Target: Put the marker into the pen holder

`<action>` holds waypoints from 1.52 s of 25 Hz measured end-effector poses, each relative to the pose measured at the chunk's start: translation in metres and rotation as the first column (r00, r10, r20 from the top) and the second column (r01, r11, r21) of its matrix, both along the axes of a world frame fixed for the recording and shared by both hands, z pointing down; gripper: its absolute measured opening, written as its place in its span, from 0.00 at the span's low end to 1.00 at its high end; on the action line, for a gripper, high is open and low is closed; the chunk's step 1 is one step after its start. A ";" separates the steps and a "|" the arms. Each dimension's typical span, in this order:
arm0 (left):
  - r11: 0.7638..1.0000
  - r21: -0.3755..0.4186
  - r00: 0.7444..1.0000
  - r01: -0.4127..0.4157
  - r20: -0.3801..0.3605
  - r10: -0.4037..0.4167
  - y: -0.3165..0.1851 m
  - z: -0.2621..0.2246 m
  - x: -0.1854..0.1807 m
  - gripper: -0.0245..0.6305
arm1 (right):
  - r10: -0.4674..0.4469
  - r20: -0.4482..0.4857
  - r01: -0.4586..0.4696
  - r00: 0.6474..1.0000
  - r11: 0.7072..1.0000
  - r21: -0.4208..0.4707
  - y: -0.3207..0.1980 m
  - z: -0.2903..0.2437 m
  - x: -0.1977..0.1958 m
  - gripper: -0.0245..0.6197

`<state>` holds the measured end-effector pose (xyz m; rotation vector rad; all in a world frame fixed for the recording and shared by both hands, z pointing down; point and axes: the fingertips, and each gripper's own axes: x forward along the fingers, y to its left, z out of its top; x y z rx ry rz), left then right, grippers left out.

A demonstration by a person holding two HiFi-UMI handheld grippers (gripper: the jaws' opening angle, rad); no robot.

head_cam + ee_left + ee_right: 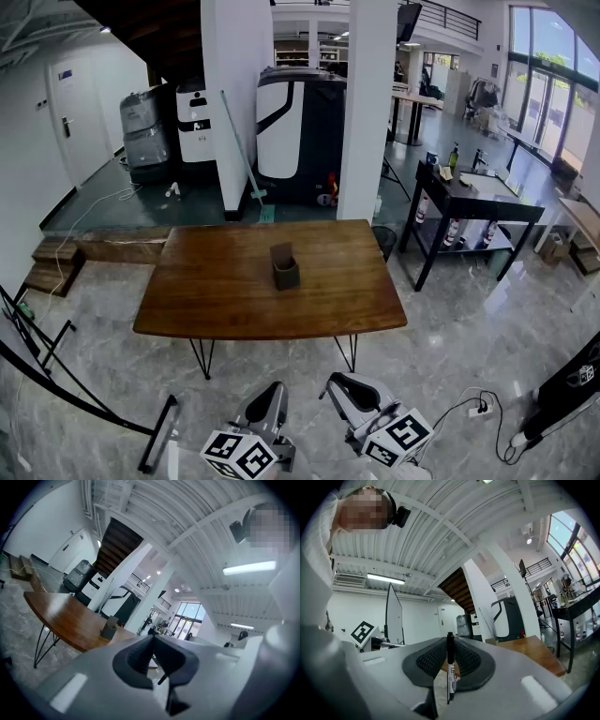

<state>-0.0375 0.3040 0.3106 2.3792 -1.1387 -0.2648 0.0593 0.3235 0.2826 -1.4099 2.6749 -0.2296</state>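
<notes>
So far only the pickup is looking done: the right gripper [449, 641] is clamping the marker [450, 667], and the left gripper [153, 641] is sitting closed, empty. The pen holder [285, 266] is standing well apart at twelve o'clock on the table [216, 300], so carrying and inserting are remaining.

Ahead of the right claw [347, 389] stands a brown wooden tabletop [234, 300] on thin black legs. The floor [450, 356] is shiny grey stone. A white pillar [367, 112] rises behind the tabletop. Far to the claw's right are big bright windows [553, 56] and a black side table [478, 202]. Far left is a white door [64, 122].
</notes>
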 end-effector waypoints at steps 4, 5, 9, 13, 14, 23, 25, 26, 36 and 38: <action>1.000 0.012 1.000 0.004 0.016 -0.004 -0.018 0.002 0.004 0.05 | -0.010 -0.011 0.010 1.000 1.000 0.006 -0.014 0.002 -0.002 0.10; 1.000 0.014 1.000 0.005 0.014 -0.006 -0.024 0.002 0.004 0.05 | -0.014 -0.012 0.014 1.000 1.000 0.009 -0.019 0.003 -0.004 0.10; 1.000 0.005 1.000 0.004 0.011 -0.004 -0.047 0.009 0.004 0.05 | -0.020 -0.015 0.020 1.000 1.000 0.004 -0.039 0.010 -0.008 0.10; 1.000 -0.011 1.000 -0.006 0.025 0.007 -0.083 0.016 0.006 0.05 | 0.000 -0.031 0.000 1.000 1.000 -0.004 -0.073 0.014 -0.008 0.10; 1.000 -0.016 0.999 -0.010 0.030 0.011 -0.094 0.018 0.006 0.05 | 0.006 -0.034 -0.006 0.999 1.000 -0.004 -0.085 0.014 -0.007 0.10; 0.998 -0.015 0.998 -0.055 0.043 0.055 -0.202 0.012 0.004 0.05 | 0.050 -0.033 -0.050 0.998 0.999 -0.014 -0.197 0.010 -0.009 0.10; 0.998 -0.015 0.997 -0.060 0.038 0.061 -0.228 0.010 0.002 0.05 | 0.060 -0.027 -0.061 0.998 0.998 -0.017 -0.224 0.008 -0.009 0.10; 0.998 -0.017 0.997 -0.063 0.036 0.064 -0.242 0.009 0.001 0.05 | 0.066 -0.025 -0.066 0.998 0.998 -0.019 -0.237 0.007 -0.010 0.10; 0.988 -0.036 0.987 -0.153 0.046 0.155 -0.326 0.017 0.006 0.05 | 0.107 -0.046 -0.108 0.993 0.993 -0.038 -0.331 0.017 -0.016 0.10; 0.986 -0.039 0.986 -0.161 0.046 0.163 -0.337 0.020 0.008 0.05 | 0.106 -0.044 -0.108 0.993 0.993 -0.038 -0.342 0.018 -0.016 0.10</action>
